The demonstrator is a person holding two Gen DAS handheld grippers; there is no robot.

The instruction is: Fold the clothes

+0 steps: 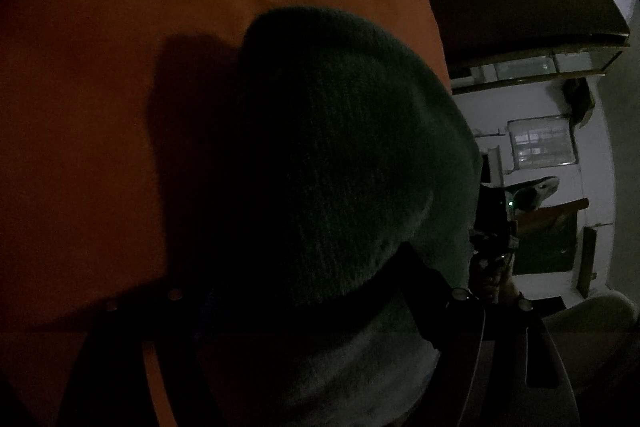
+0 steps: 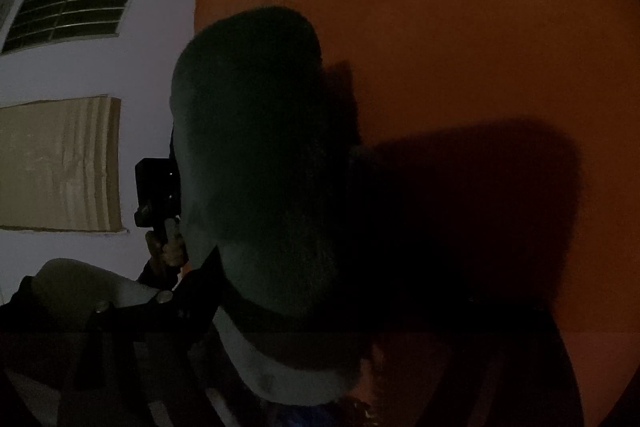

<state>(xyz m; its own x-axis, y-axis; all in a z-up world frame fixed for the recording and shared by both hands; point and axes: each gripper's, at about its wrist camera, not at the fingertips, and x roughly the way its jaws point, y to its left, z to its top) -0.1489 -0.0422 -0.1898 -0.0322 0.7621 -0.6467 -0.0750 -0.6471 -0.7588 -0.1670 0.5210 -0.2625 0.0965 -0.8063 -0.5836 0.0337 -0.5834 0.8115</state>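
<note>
The scene is very dark. A dark green knitted garment hangs in a bunched fold in front of the left wrist camera, over an orange surface. My left gripper is shut on its edge. In the right wrist view the same green garment hangs from my right gripper, which is shut on it. The other gripper and the hand holding it show past the cloth in each view, the right one and the left one. The fingertips are hidden by cloth and shadow.
The orange surface fills most of both views. A white wall with a barred window and a beige curtain is at the left of the right wrist view. Dark shelving is at the right of the left wrist view.
</note>
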